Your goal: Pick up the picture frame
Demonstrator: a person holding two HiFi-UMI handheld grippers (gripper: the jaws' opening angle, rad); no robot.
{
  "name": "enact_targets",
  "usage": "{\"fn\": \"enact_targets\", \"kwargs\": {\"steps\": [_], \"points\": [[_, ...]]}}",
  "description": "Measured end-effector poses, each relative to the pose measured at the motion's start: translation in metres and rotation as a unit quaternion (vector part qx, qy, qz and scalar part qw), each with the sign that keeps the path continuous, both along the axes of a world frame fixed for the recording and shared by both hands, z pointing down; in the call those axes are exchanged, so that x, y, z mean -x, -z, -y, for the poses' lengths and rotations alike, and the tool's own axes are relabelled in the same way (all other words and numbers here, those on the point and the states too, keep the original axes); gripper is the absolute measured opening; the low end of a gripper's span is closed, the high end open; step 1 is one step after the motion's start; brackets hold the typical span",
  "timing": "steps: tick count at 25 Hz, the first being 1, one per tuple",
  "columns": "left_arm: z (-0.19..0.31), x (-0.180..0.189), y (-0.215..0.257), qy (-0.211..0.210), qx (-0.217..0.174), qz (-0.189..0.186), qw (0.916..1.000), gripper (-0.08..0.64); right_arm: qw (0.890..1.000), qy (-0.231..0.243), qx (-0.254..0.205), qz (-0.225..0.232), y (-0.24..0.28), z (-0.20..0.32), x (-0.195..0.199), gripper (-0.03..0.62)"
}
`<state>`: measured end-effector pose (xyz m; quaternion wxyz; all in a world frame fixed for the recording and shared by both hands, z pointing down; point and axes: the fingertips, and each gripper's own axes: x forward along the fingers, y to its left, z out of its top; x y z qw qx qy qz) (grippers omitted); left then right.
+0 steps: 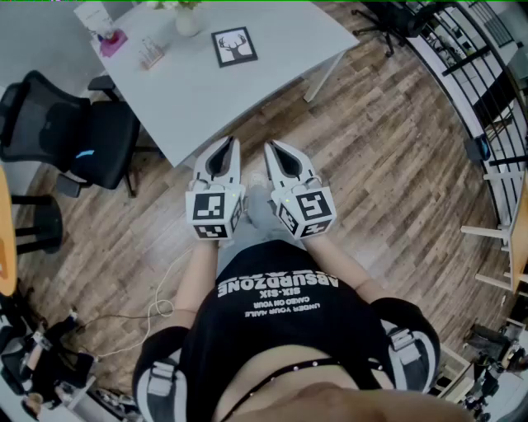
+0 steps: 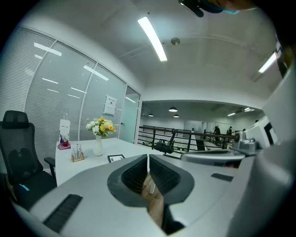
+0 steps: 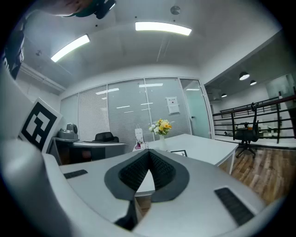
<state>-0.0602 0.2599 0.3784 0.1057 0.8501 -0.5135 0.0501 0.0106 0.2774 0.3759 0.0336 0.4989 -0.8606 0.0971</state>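
The picture frame (image 1: 234, 46), black-edged with a deer-head print, lies flat on the white table (image 1: 247, 82) toward its far side. It shows small in the left gripper view as the frame (image 2: 115, 158) and in the right gripper view as the frame (image 3: 179, 153). My left gripper (image 1: 230, 141) and right gripper (image 1: 268, 146) are held side by side over the wood floor, short of the table's near edge. Both are shut with nothing between the jaws, tips touching in the left gripper (image 2: 148, 156) and right gripper (image 3: 149, 151) views.
On the table stand a white vase of flowers (image 1: 186, 18), a small wooden rack (image 1: 150, 56), a pink item (image 1: 110, 41) and a white card (image 1: 94, 14). A black office chair (image 1: 74, 136) stands left of the table. Black railings (image 1: 487, 91) run along the right.
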Motion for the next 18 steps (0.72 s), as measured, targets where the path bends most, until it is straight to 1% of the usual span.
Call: {"fn": "enact_targets", "kwargs": {"steps": [4, 9, 13, 18], "points": [[0.009, 0.001, -0.004, 0.000, 0.006, -0.001, 1.0000, 0.028, 1.000, 0.001, 0.004, -0.003, -0.004, 0.010, -0.003, 0.015], [0.034, -0.001, 0.001, -0.006, 0.002, -0.001, 1.0000, 0.028, 1.000, -0.005, 0.004, -0.006, -0.006, 0.034, -0.006, 0.015], [0.065, -0.004, -0.004, -0.014, 0.004, 0.008, 0.9999, 0.028, 1.000, -0.014, -0.008, 0.005, -0.005, 0.065, -0.007, 0.015], [0.117, -0.011, -0.015, -0.010, 0.012, 0.017, 0.9997, 0.028, 1.000, -0.017, -0.006, 0.015, -0.012, 0.122, -0.021, 0.017]]}}
